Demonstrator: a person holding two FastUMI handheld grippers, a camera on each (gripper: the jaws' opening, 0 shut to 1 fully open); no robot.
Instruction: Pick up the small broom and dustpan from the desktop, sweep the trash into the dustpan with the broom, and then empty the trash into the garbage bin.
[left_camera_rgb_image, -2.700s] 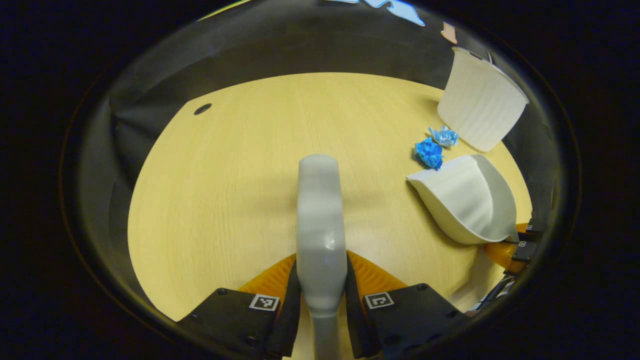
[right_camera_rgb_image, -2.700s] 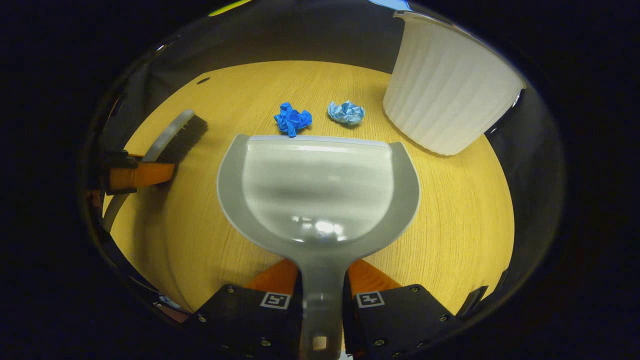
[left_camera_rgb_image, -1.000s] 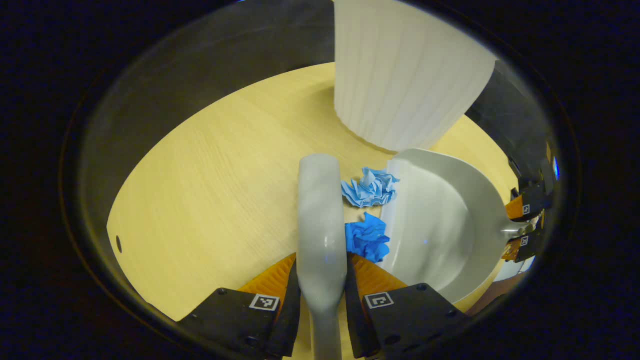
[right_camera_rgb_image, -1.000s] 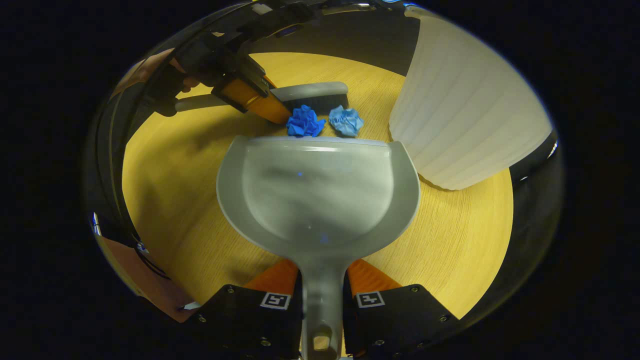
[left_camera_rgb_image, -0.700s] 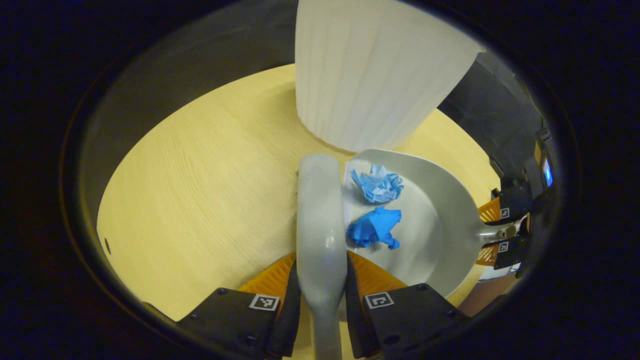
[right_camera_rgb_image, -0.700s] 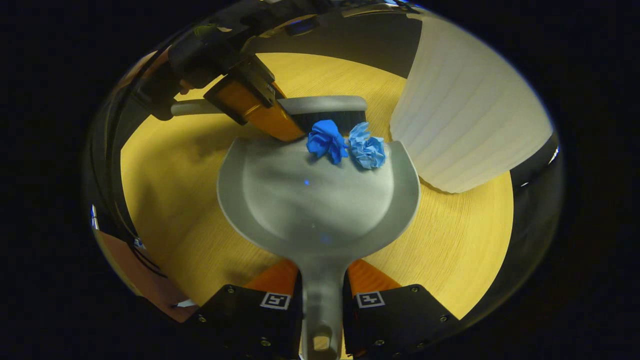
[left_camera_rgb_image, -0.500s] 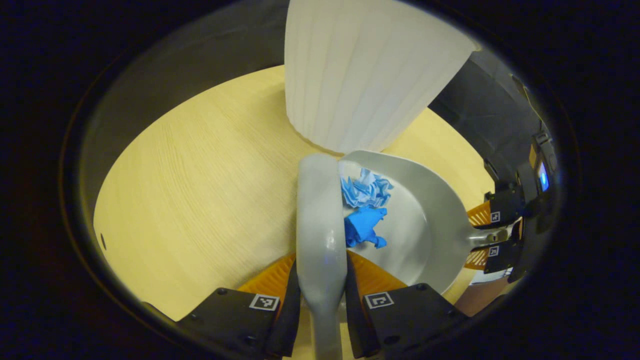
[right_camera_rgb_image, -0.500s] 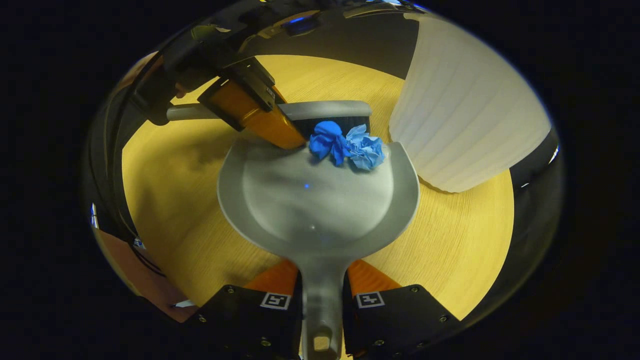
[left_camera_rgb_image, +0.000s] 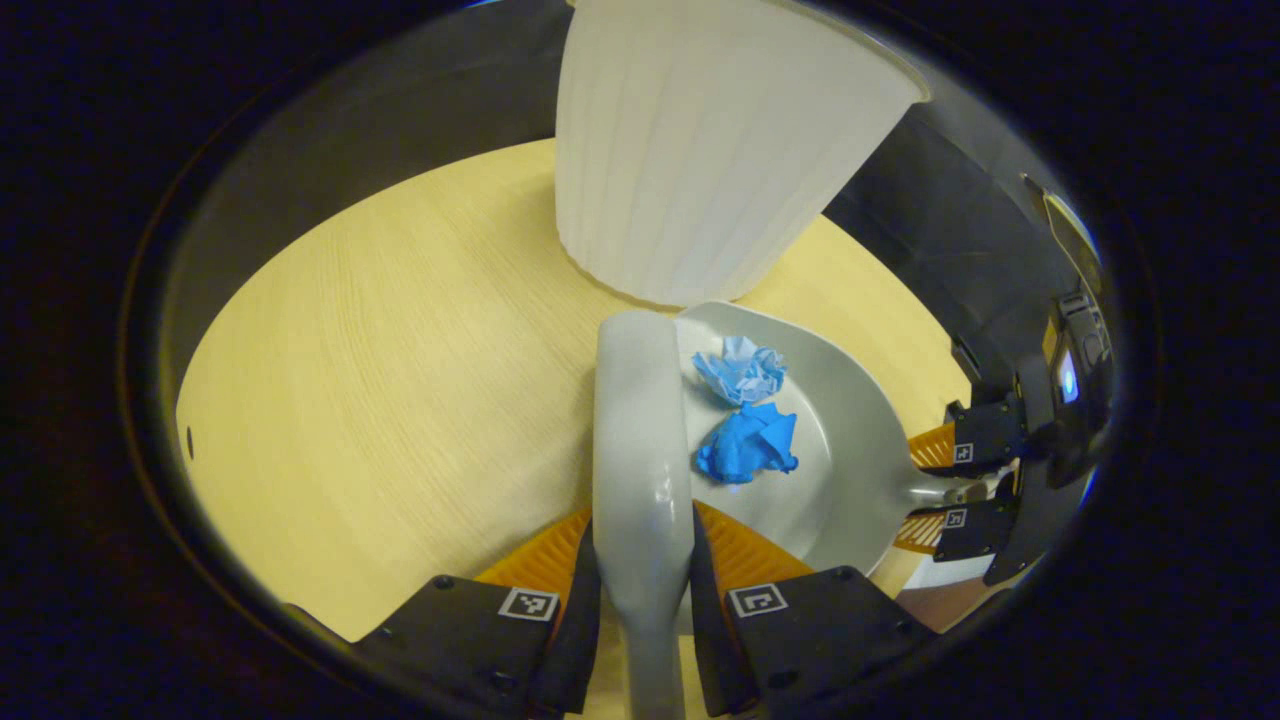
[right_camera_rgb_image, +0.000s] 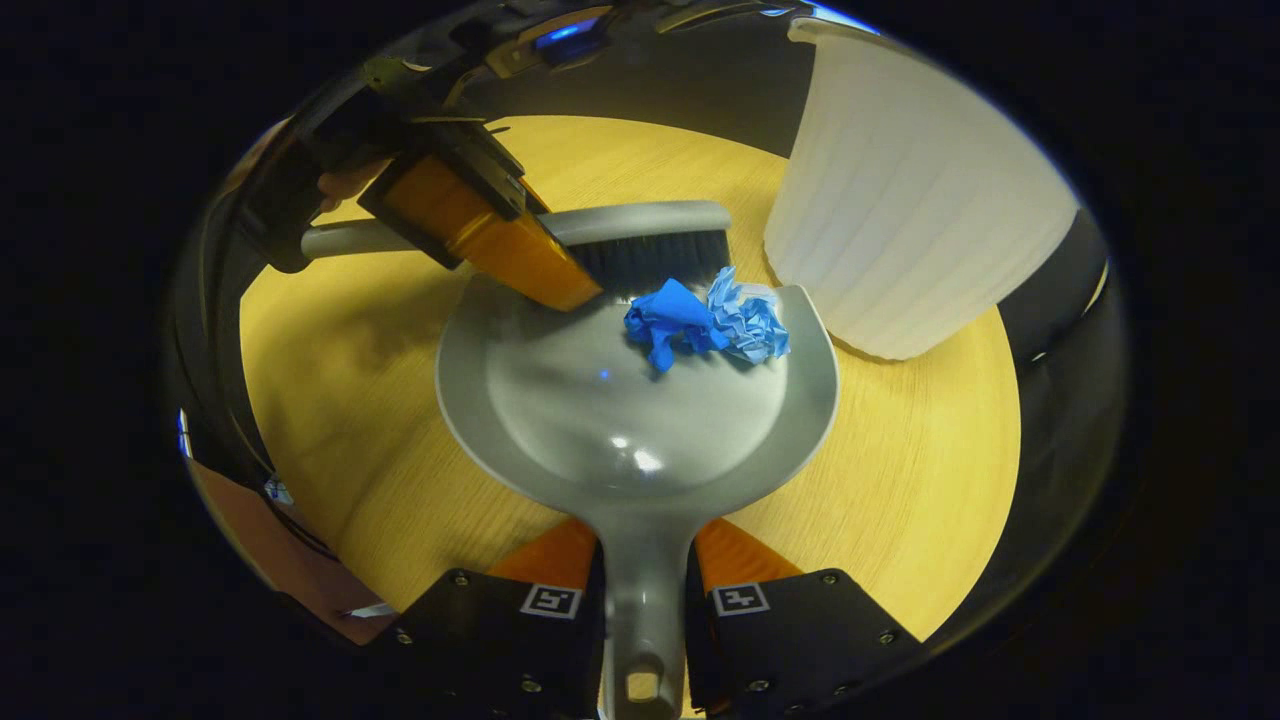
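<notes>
Both paper balls (right_camera_rgb_image: 708, 318) have been swept over the dustpan (right_camera_rgb_image: 640, 420) lip by the broom (right_camera_rgb_image: 640, 245). Each gripper is clamped on its handle; emptying into the garbage bin (right_camera_rgb_image: 910, 220) is judged next

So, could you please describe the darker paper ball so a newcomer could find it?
Start at the white bin; the grey dustpan lies beside it. Two crumpled balls sit inside; the darker paper ball is deep blue, farther from the bin than the pale ball.

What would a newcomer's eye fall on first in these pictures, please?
Two blue paper wads lie in the grey dustpan, near its front lip, side by side. The brush stands right behind them at the lip, held by the left tool. The white ribbed bin stands on the wooden table just beside the dustpan.
</notes>
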